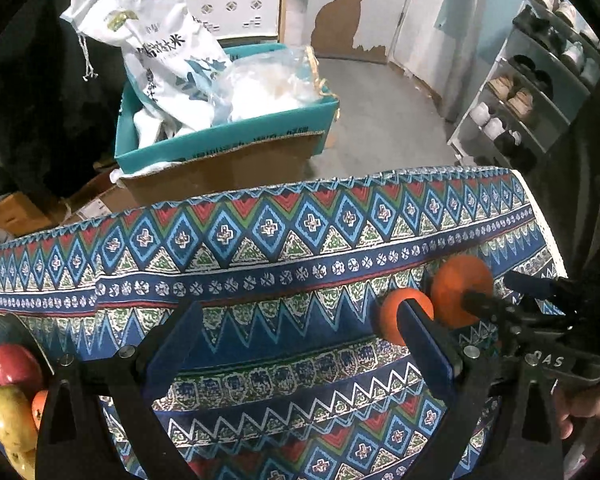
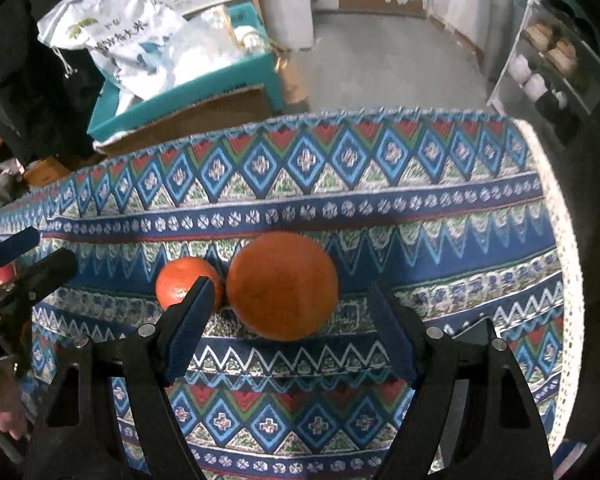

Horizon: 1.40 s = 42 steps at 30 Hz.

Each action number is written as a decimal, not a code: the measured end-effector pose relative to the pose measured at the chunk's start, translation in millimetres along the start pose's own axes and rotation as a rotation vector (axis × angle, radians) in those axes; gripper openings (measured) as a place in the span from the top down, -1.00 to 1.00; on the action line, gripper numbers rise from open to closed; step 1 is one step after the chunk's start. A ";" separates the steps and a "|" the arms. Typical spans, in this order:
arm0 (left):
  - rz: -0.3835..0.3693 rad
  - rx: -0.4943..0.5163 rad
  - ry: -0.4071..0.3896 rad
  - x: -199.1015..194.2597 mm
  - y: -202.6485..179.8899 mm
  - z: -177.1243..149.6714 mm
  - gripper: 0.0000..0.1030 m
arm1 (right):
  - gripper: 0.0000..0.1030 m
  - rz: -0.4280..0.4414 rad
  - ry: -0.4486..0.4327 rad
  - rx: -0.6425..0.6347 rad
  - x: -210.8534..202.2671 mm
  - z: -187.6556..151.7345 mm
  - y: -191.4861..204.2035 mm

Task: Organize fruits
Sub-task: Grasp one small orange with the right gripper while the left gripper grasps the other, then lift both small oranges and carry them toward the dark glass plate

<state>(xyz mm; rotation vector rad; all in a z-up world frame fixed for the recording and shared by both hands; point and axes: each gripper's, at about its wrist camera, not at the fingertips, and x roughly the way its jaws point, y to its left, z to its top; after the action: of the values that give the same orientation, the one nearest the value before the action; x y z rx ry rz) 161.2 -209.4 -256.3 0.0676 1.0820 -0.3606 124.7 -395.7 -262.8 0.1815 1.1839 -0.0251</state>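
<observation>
Low in the right wrist view, the right gripper (image 2: 290, 320) gapes wide and empty around a big orange (image 2: 282, 285), pads clear of it. A smaller orange (image 2: 182, 282) sits just beside. The left gripper (image 1: 300, 344) stands wide open over bare tablecloth (image 1: 260, 280), holding nothing.

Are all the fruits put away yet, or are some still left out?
Some look done: a red apple and yellow fruit sit on the dark plate. Nothing is held; the right gripper is open around the big orange, the left gripper open. The big orange and small orange remain on the tablecloth.
</observation>
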 end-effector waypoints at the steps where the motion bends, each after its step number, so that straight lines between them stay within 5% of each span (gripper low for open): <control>1: 0.001 0.002 0.001 0.8 -0.4 -0.3 -0.91 | -0.53 0.000 0.006 -0.002 2.7 -0.6 0.2; 15: -0.020 0.021 0.007 6.5 -13.7 -1.4 -0.91 | -0.31 0.026 0.039 -0.027 27.2 -6.3 7.3; 25: -0.067 0.016 0.030 20.8 -29.6 -4.7 -0.91 | -0.28 -0.061 -0.037 0.026 -1.9 -11.6 -18.6; 42: -0.062 0.058 0.096 57.0 -61.7 -11.1 -0.79 | -0.28 -0.081 -0.069 0.122 -21.0 -27.5 -52.6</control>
<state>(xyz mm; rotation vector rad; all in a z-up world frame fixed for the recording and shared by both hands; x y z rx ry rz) 155.8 -279.3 -303.8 0.1038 1.1700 -0.4489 85.5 -444.9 -260.2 0.2379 1.1214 -0.1734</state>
